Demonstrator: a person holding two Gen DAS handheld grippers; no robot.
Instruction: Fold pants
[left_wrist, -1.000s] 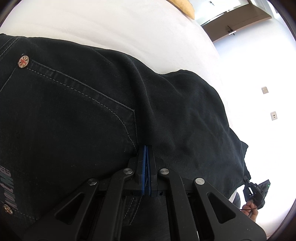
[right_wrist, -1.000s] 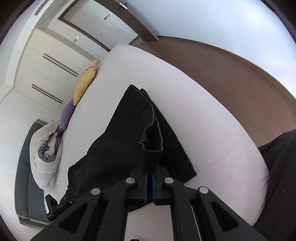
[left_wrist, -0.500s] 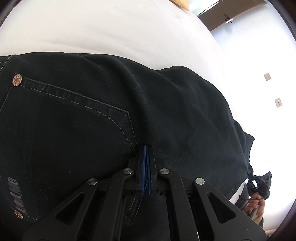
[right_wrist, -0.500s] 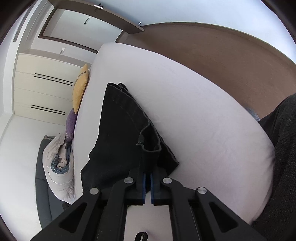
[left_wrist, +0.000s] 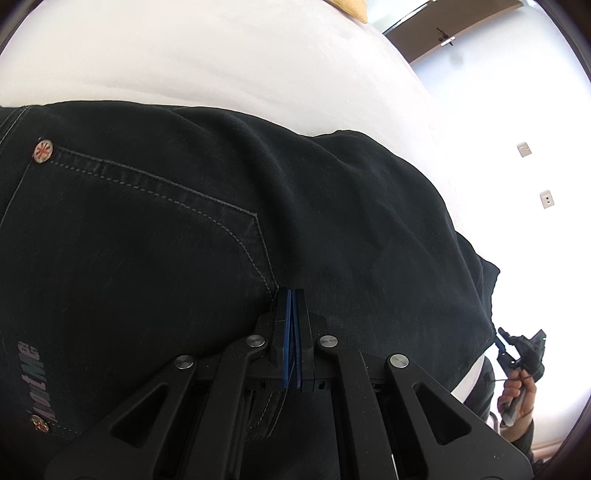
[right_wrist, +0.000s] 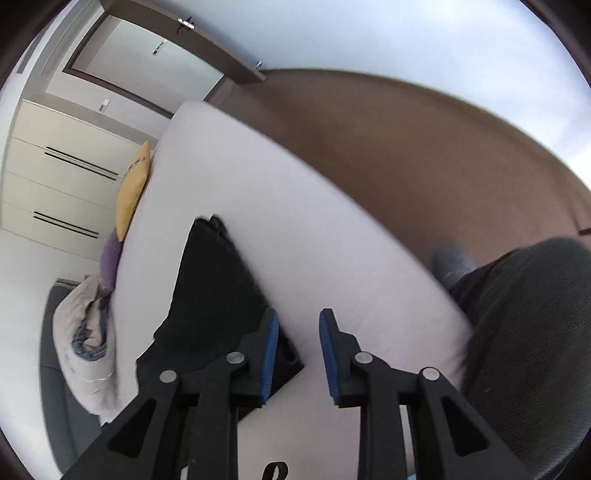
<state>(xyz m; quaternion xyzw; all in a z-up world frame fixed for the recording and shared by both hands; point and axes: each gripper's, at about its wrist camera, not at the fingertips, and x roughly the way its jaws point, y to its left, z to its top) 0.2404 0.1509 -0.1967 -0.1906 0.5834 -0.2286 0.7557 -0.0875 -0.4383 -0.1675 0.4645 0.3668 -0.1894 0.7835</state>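
Black pants (left_wrist: 258, 206) lie on the white bed (left_wrist: 221, 55) and fill most of the left wrist view, back pocket with rivets showing. My left gripper (left_wrist: 293, 295) is shut on the pants fabric beside the pocket corner. In the right wrist view the pants (right_wrist: 214, 288) lie as a long dark strip on the bed (right_wrist: 332, 258). My right gripper (right_wrist: 297, 325) is open and empty just above the pants' near end, its left finger over the cloth. The right gripper also shows small in the left wrist view (left_wrist: 517, 347), at the pants' far end.
A yellow pillow (right_wrist: 131, 195), a purple pillow (right_wrist: 110, 258) and a bundled duvet (right_wrist: 85, 332) lie at the bed's far end. Brown floor (right_wrist: 424, 155) runs beside the bed. The person's dark-clad leg (right_wrist: 528, 332) is at the right. Wardrobe doors (right_wrist: 55, 184) stand behind.
My right gripper has let go of the pants' hem and opened, lifting back from it. My left gripper stays shut on the fabric and has barely moved.
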